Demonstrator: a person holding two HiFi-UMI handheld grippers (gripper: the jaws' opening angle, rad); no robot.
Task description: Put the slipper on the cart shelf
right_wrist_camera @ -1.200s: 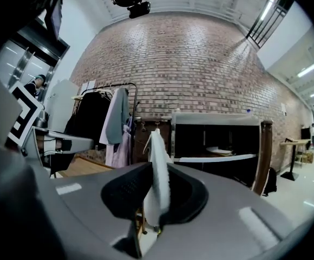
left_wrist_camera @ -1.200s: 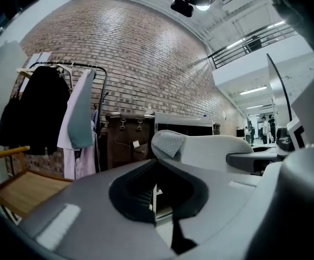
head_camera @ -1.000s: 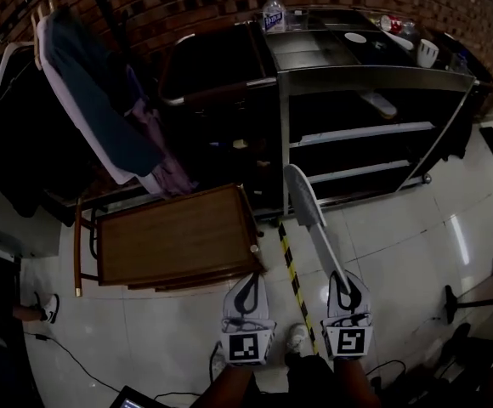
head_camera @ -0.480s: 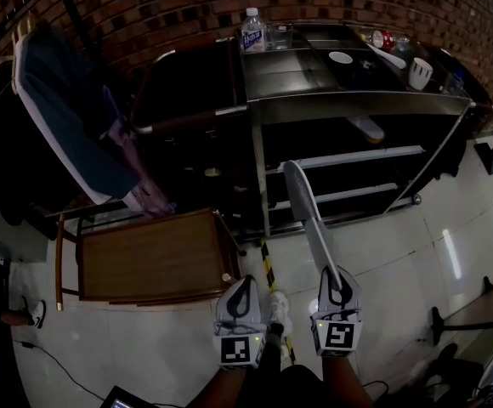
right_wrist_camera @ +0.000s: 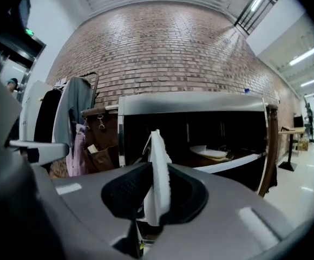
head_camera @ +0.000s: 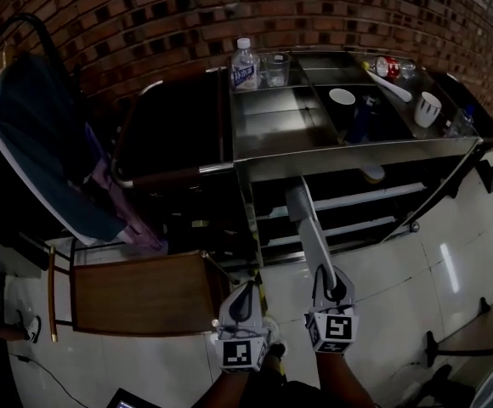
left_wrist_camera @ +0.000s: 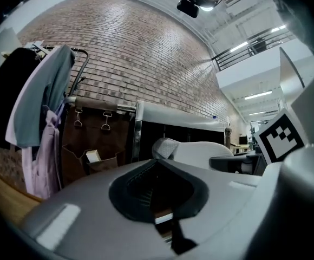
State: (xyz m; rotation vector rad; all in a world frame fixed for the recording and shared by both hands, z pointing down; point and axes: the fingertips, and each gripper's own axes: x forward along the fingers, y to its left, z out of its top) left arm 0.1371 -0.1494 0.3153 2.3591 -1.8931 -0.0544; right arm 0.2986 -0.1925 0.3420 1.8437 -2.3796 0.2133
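Now the right tool (head_camera: pixel 326 277) is clamped on one end of the white slipper (head_camera: pixel 304 219), whose far end points toward the steel cart (head_camera: pixel 357 150). Beside it, the left tool (head_camera: pixel 245 294) is closed and empty.

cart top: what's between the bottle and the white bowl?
A clear glass, right beside the bottle and left of the bowl. Seen in the head view.

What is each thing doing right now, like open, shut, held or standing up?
right gripper, shut on the slipper.
slipper, held off the floor, sticking out toward the cart.
left gripper, shut, nothing in it.
water bottle, upright, cap on, on the cart's top.
glass, upright beside the bottle.
mug, upright.
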